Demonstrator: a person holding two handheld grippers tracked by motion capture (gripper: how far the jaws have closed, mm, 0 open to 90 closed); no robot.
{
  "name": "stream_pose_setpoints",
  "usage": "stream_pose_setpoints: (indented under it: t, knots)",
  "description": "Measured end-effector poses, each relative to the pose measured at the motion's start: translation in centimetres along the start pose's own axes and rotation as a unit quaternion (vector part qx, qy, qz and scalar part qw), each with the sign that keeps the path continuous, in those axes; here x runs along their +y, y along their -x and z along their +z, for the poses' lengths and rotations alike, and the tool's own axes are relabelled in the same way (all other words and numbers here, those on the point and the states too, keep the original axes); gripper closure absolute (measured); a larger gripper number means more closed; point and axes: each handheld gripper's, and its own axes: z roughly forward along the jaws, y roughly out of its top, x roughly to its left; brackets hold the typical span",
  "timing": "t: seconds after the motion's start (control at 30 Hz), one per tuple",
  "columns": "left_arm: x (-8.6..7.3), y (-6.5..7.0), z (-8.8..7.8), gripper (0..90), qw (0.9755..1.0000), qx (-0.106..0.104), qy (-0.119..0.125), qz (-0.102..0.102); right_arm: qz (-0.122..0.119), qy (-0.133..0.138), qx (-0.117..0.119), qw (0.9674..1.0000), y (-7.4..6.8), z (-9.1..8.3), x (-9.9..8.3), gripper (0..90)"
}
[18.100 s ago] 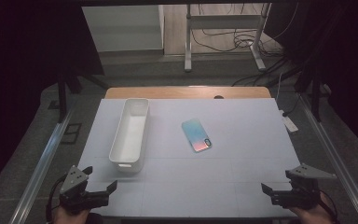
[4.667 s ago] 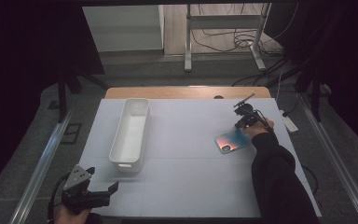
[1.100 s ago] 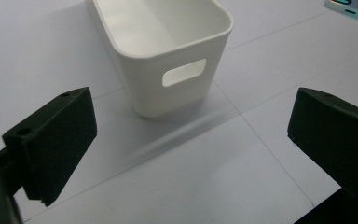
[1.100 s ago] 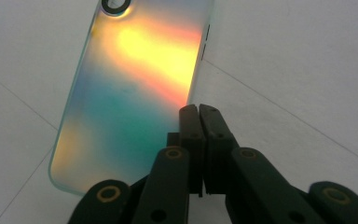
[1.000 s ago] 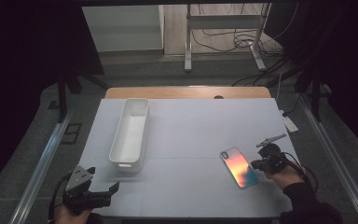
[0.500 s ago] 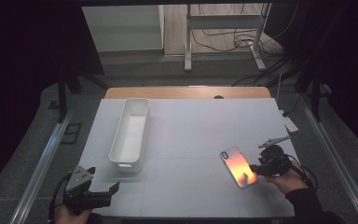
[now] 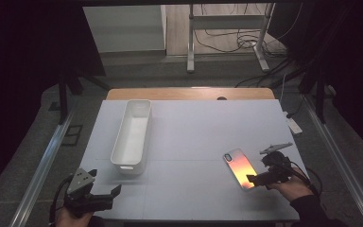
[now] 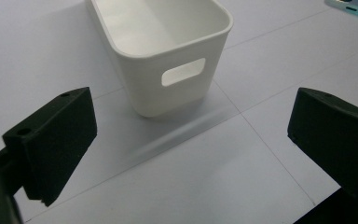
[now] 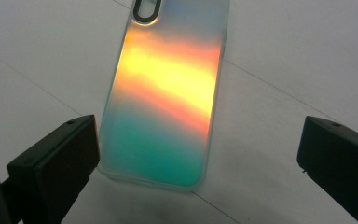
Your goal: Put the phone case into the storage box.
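White tabletop [image 7: 194, 127], dim room. Phone case [image 9: 168, 93] flat near right edge, between right tongs [image 9: 200, 154], just opened wide, released. Left tongs [image 8: 186, 154] open, empty, facing bin [image 8: 168, 56]. Withdraw straight back, avoid nudging case.

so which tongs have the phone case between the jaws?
The right tongs: open, jaws either side of the iridescent phone case. The left tongs face the white bin.

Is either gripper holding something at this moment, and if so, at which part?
Nothing is held. The right gripper has just opened; the phone case lies flat on the table, its pads apart. The left gripper is open.
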Motion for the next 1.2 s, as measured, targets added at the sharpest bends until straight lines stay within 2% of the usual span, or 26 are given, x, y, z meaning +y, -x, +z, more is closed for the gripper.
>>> stream_pose_setpoints:
  t: [0.37, 0.8, 1.2]
  knots:
    - [0.0, 0.0, 0.0, 2.0, 1.0, 0.0, -0.001, 0.0, 0.014, 0.012, 0.001, 0.9998, -0.8, 0.3, 0.7, 0.0]
    - [0.0, 0.0, 0.0, 2.0, 1.0, -0.001, -0.002, 0.0, 0.007, -0.011, 0.0, 0.9999, -2.5, 2.2, 2.1, 0.0]
    - [0.0, 0.0, 0.0, 2.0, 1.0, 0.001, -0.002, 0.003, 0.01, -0.028, -0.01, 0.9995, -2.4, 3.6, 2.0, 0.0]
